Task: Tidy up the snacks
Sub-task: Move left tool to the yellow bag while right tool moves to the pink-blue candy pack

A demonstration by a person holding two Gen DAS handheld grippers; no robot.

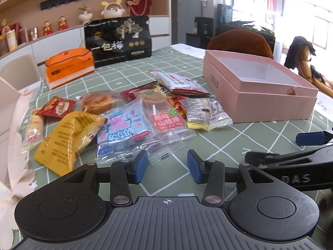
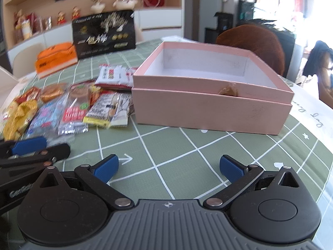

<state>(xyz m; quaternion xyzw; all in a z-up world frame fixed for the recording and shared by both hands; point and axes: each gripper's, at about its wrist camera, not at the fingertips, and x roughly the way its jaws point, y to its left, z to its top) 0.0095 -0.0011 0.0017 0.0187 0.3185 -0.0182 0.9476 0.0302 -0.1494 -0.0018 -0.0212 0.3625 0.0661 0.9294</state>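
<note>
Snack pile on green checked tablecloth (image 1: 239,137), left to right: yellow packet (image 1: 68,139), blue squid packet (image 1: 122,129), clear hawthorn packet (image 1: 164,114), white-yellow packet (image 1: 206,112), with a white-red packet (image 1: 179,81) behind. Left gripper (image 1: 167,166) low just before the pile, jaws apart, nothing between. Pink box (image 2: 210,95) right of the pile, open top, looks empty though the right view is blurred. Right gripper (image 2: 168,168) wide apart over bare cloth near the box front.

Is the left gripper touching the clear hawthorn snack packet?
Apart. The left wrist view shows the left gripper open, with green tablecloth showing between its pads and the hawthorn snack packet.
</note>
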